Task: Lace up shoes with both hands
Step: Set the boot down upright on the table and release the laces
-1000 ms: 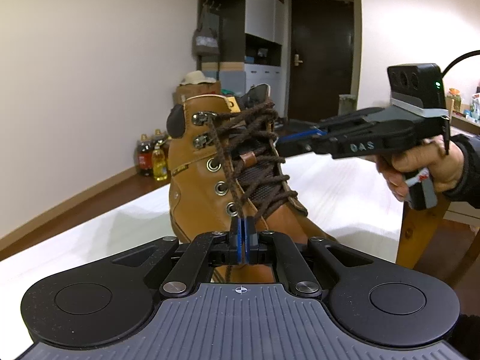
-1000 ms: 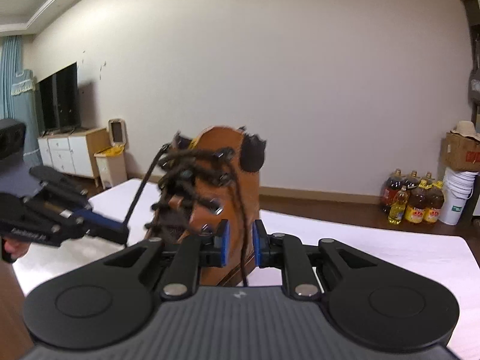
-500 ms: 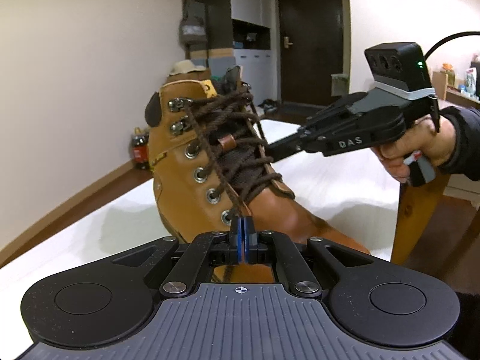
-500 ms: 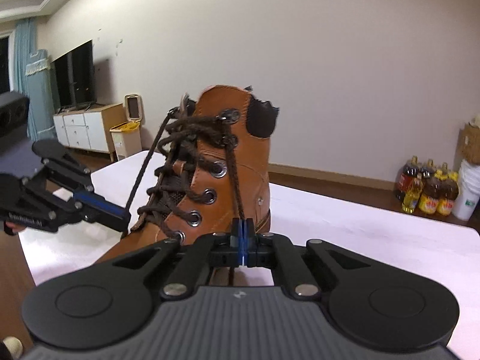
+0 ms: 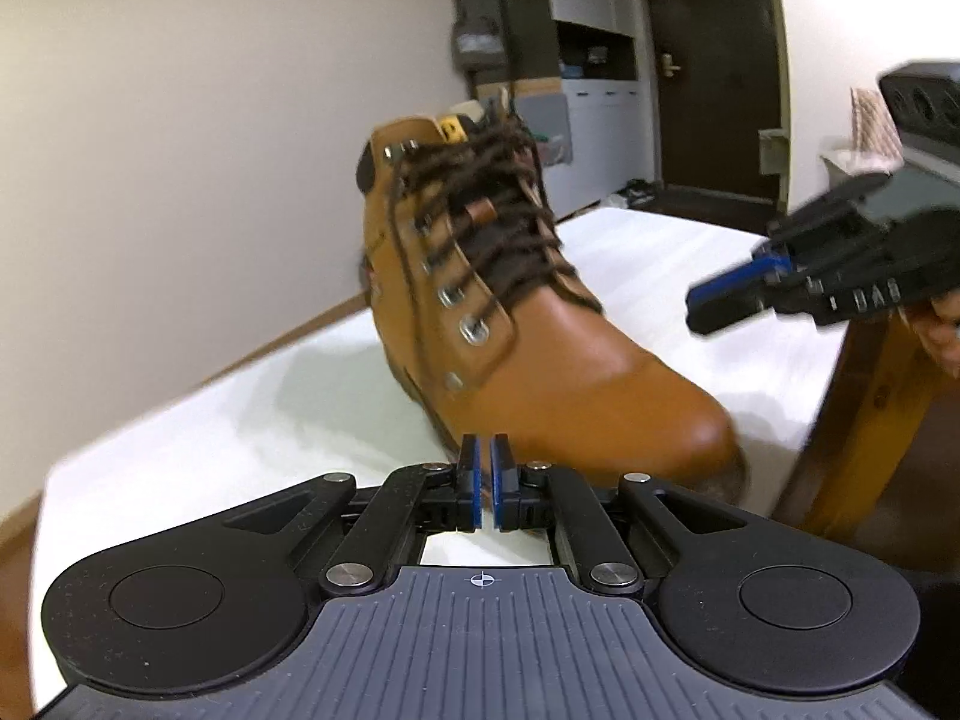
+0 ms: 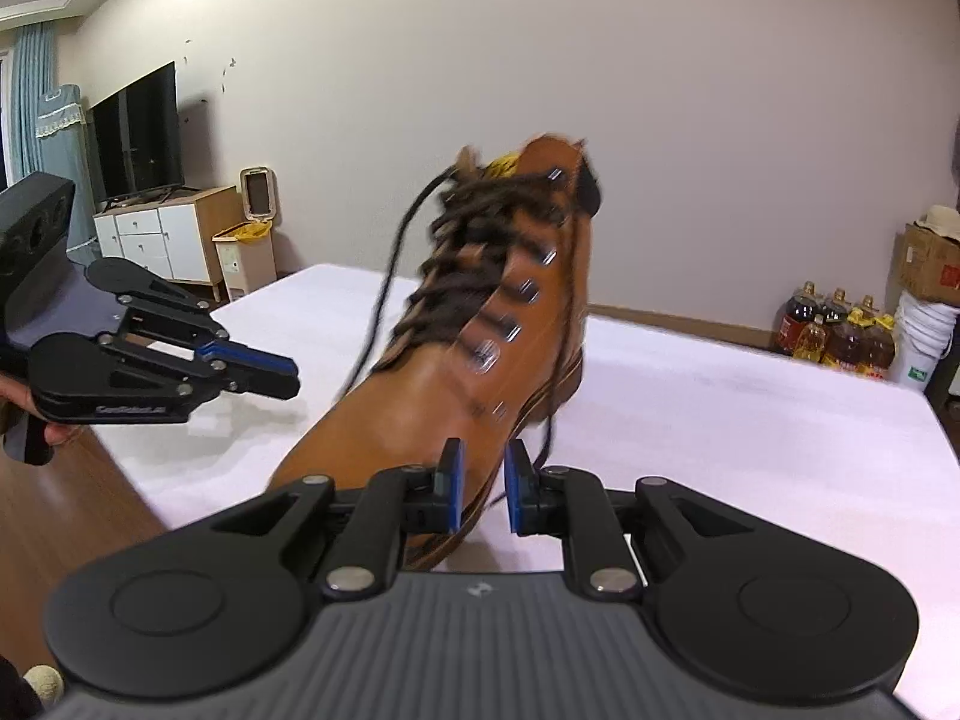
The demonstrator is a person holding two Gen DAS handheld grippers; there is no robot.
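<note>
2 grippers, both empty, both off the boot. Left gripper (image 5: 482, 483): blue pads parted by a thin slit, nothing between them, sitting low just in front of the toe. Right gripper (image 6: 482, 495): jaws apart with a clear gap, nothing held; the boot's side and sole edge show through that gap, not pinched.

Tan boot (image 5: 510, 324) stands on the white table (image 5: 240, 420), toe close to the near table edge, looks tilted, motion blur on it in both views so exact lean unclear. Brown laces (image 5: 480, 222) are threaded up the eyelets; 1 loose end (image 6: 384, 300) hangs down the left side of the boot as seen from the right wrist, another strand trails down the other side to the table.

Room: open white tabletop to both sides and behind the boot. A wooden chair leg (image 5: 864, 420) stands just off the table edge under the right gripper.
</note>
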